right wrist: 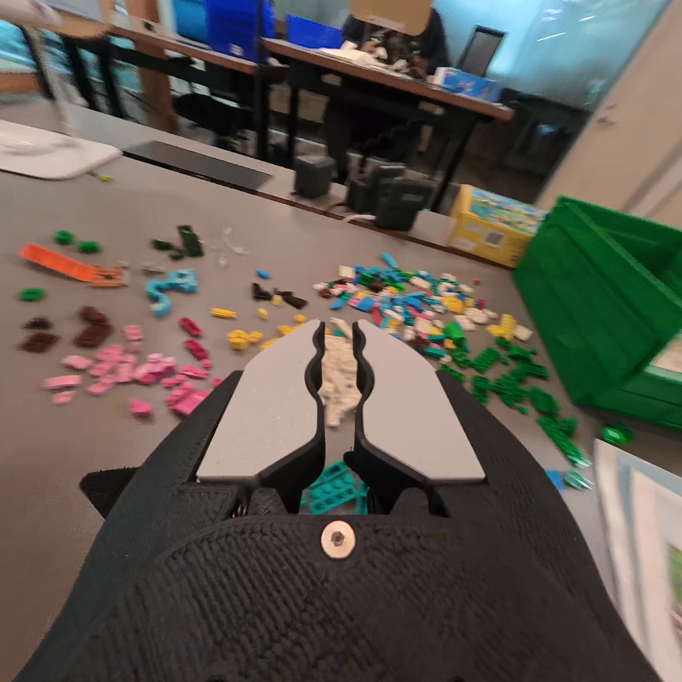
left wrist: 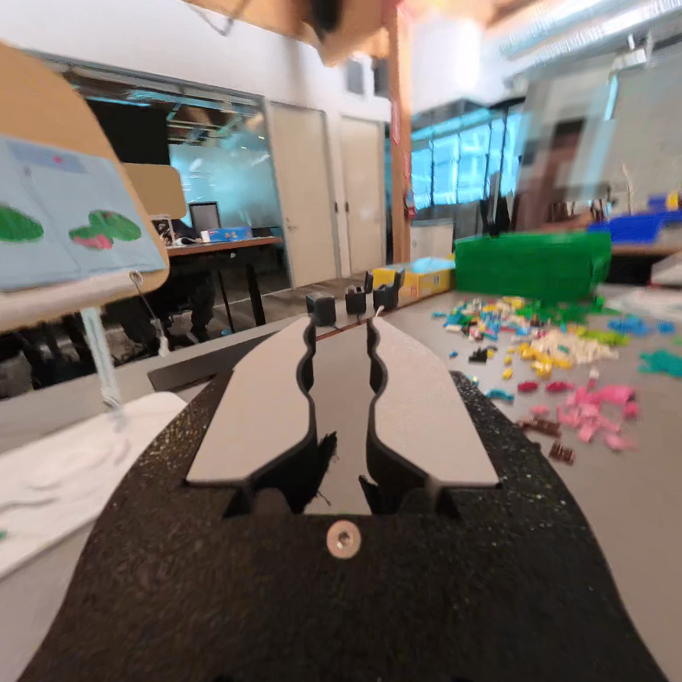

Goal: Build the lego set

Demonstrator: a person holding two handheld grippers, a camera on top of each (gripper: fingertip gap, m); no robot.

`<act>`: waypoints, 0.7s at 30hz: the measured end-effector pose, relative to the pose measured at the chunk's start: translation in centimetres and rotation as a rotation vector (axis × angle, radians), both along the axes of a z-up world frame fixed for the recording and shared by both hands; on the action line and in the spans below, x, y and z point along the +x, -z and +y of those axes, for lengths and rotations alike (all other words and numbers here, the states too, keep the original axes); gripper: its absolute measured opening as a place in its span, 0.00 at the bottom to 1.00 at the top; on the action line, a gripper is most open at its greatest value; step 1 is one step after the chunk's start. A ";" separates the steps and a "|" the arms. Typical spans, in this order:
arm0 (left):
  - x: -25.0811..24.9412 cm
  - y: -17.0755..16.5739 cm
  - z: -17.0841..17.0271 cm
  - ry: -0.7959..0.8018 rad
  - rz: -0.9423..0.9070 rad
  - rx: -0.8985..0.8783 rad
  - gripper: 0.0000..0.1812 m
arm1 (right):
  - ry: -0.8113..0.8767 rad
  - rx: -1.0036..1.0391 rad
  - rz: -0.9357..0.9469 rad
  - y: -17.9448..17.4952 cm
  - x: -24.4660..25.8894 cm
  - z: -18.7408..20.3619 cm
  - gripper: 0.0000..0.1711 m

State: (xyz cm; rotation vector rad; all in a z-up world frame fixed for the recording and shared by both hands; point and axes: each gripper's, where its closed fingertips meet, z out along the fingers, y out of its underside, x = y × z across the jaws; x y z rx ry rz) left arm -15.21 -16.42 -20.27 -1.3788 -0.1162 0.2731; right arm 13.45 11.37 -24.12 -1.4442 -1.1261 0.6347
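Loose lego pieces lie sorted by colour on the grey table (right wrist: 110, 461): pink bricks (right wrist: 121, 369), white bricks (right wrist: 337, 369), teal plates (right wrist: 332, 487), green pieces (right wrist: 505, 380), yellow pieces (right wrist: 241, 337) and a mixed pile (right wrist: 406, 299). My right gripper (right wrist: 338, 324) hovers over the white bricks with its jaws a narrow gap apart and nothing between them. My left gripper (left wrist: 341, 321) is open and empty, held above bare table left of the pieces. The pink bricks (left wrist: 598, 409) and mixed pile (left wrist: 491, 317) lie to its right. An open instruction booklet (left wrist: 73, 217) stands on a holder at the left.
A green bin (right wrist: 598, 313) stands at the table's right, with a yellow box (right wrist: 491, 225) behind it. Black chargers (right wrist: 398, 203) sit at the far edge. Orange (right wrist: 62, 264), brown (right wrist: 92, 328) and light blue pieces (right wrist: 169, 286) lie far left. A white sheet (left wrist: 73, 461) lies under the booklet holder. About 40 centimeters separates my left fingertips from my right.
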 end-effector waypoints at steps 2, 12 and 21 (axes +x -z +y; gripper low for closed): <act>0.9 0.8 1.0 -0.067 -0.033 0.045 0.14 | 0.095 0.082 0.034 -0.2 1.0 1.5 0.06; 8.2 1.9 3.9 -0.089 0.269 0.023 0.12 | 0.481 0.304 0.166 -0.3 8.5 7.2 0.00; 9.3 3.7 5.7 0.033 0.255 -0.032 0.09 | 0.589 0.391 0.225 -0.4 11.7 8.8 0.00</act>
